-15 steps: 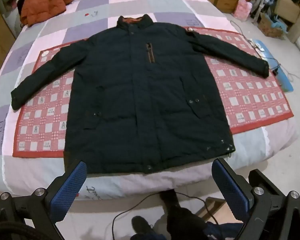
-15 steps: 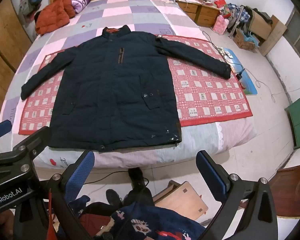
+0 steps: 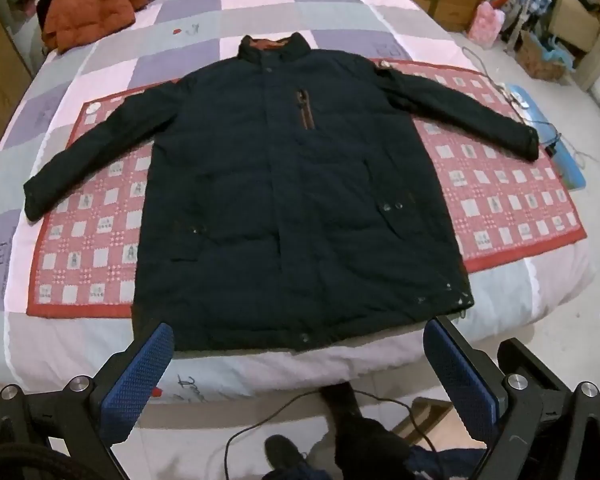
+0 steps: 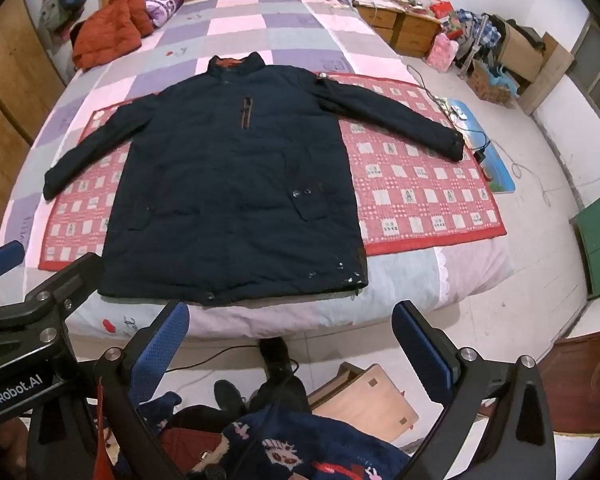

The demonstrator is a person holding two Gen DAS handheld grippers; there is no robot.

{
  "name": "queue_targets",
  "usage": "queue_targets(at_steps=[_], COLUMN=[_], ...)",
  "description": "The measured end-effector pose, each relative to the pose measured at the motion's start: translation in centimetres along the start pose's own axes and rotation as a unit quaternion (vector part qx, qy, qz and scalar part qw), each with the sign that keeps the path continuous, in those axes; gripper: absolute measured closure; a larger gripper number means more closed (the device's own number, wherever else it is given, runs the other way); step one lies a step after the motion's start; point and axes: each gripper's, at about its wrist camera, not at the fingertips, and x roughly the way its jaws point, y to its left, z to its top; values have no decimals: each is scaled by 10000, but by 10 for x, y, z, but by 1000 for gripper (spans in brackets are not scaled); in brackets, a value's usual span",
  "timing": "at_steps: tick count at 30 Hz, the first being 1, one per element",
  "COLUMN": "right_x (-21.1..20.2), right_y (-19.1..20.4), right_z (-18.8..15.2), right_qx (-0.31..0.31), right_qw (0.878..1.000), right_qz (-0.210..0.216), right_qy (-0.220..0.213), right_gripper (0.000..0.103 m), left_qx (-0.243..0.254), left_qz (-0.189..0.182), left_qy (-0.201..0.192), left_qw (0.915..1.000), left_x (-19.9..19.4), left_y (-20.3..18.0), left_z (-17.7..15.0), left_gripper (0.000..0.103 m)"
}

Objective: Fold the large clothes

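Left wrist view puts your left gripper (image 3: 298,354) at the bottom, jaws spread wide and empty; your right gripper (image 4: 290,338) is likewise released. Beyond, mid-frame, the dark jacket (image 3: 296,200) lies flat, sleeves outspread, on the red mat (image 3: 512,208) across the bed (image 3: 260,4).

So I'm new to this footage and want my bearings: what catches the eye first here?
A big dark coat lies front up, sleeves spread, across a red patterned mat on the checked bed. An orange jacket sits heaped near the headboard. Both grippers, left and right, hang open over the bed's near edge, nothing between their blue fingers.
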Motion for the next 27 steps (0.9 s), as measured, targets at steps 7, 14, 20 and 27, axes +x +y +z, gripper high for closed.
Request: queue_targets(at_steps=[7,14,20,27], right_x=[-3,-4,-6,-7], right_y=[8,27,32,34], right_z=[5,1,0,-1], right_qx=[-10,-40,-16,7], right_qw=[10000,10000,9999,9999], right_qz=[24,60,58,57], right_qy=[-20,-51,-83,-92], right_gripper=[0,0,0,0], left_qx=[-34,-54,-57,-70], left_qz=[-16,-10,-31,-63], left_qy=[-87,-134,-194,-227], left_qw=[10000,9999,9998,9997], left_x=[-5,-5,-8,-12], left_y=[17,25,33,41], left_z=[1,-1,-3,-4], left_gripper=[0,0,0,0])
